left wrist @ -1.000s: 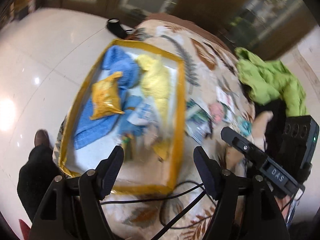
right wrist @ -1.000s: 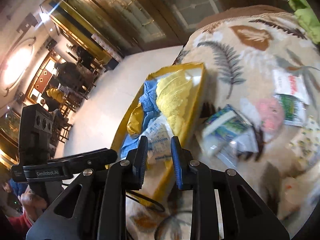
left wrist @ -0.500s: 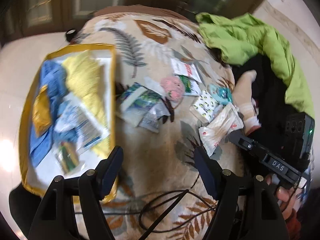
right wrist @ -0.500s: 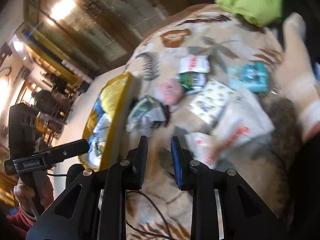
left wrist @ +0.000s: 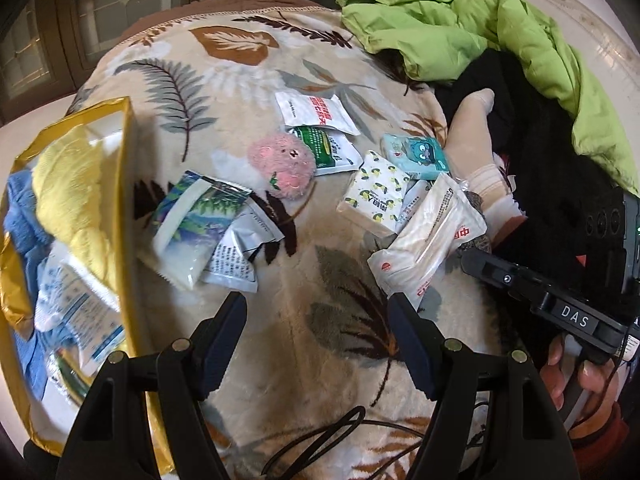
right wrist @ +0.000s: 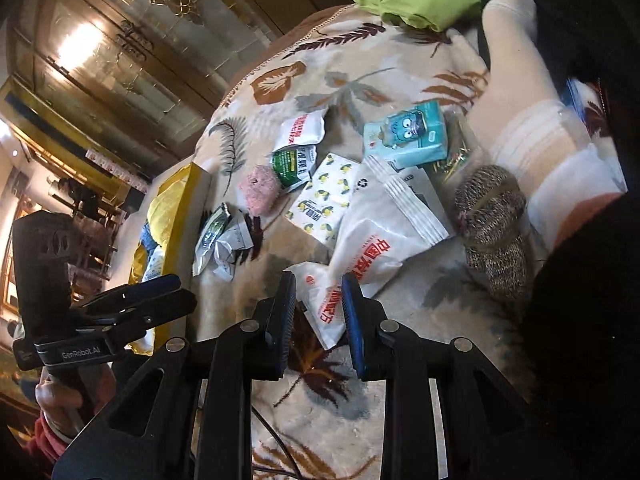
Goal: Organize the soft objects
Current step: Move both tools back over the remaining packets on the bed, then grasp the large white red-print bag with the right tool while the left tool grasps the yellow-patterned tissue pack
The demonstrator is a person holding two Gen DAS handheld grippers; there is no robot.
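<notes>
I am looking down on a leaf-patterned blanket (left wrist: pixel 320 280) strewn with soft packets. My left gripper (left wrist: pixel 318 320) hangs over bare blanket at the bottom centre of its view, jaws released and wide apart with nothing between them. My right gripper (right wrist: pixel 318 298) has its jaws drawn close together but not touching; the lower corner of a white packet with red lettering (right wrist: pixel 360 256) shows in the gap, and I cannot tell whether the pads press on it. That packet is crinkled, glossy and lies tilted, overlapping a lemon-print tissue pack (right wrist: pixel 324 200) just above and to its left. Further up sit a teal pack with a cartoon face (right wrist: pixel 404 134), a green-and-white sachet (right wrist: pixel 292 164) and a fuzzy pink plush (right wrist: pixel 260 190). At the left of the left wrist view a gold-rimmed storage bag (left wrist: pixel 124 184) lies open, holding a yellow towel (left wrist: pixel 76 200), blue cloth (left wrist: pixel 20 212) and a printed packet. A green jacket (left wrist: pixel 480 20) is heaped in the upper right, beside a socked foot (left wrist: pixel 476 152).
</notes>
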